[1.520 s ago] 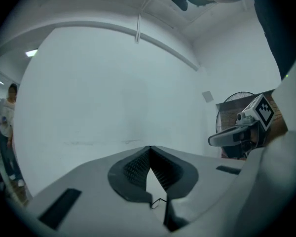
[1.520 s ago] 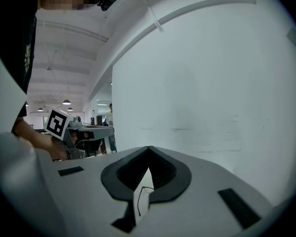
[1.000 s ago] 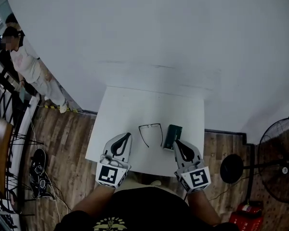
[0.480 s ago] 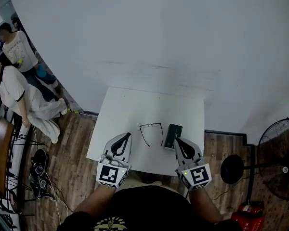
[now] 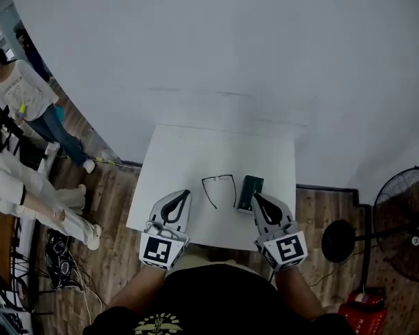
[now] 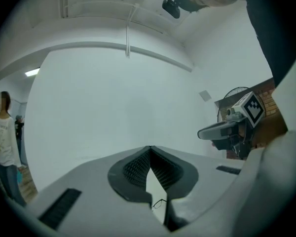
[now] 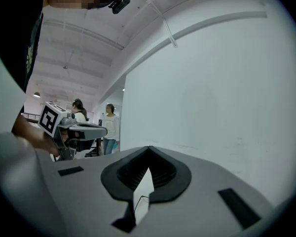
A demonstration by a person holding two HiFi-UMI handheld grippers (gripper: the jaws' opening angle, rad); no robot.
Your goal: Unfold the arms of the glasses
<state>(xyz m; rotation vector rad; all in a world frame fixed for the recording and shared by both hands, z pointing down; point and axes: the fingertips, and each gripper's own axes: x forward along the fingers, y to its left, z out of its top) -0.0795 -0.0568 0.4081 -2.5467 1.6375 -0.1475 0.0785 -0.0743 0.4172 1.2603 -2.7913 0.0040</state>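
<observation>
Thin black-framed glasses (image 5: pixel 220 189) lie on the white table (image 5: pixel 188 152) with both arms spread out toward me. A dark green case (image 5: pixel 251 192) lies just to their right. My left gripper (image 5: pixel 187 193) is shut and empty, its tip a little left of the glasses. My right gripper (image 5: pixel 253 197) is shut and empty too, its tip at the near end of the case. In the left gripper view the jaws (image 6: pixel 150 147) meet at the tip, and the glasses (image 6: pixel 158 204) show through the gap below. The right gripper view shows the same shut jaws (image 7: pixel 149 147) and a bit of frame (image 7: pixel 141 199).
A standing fan (image 5: pixel 405 222) is on the floor to the right, with a red object (image 5: pixel 353 313) near it. Two people (image 5: pixel 17 89) walk on the wooden floor at the left, by shoes (image 5: pixel 56 246) and cables. A white wall rises behind the table.
Both grippers stay shut and keep their places beside the glasses. The people at the left have walked on across the floor.
</observation>
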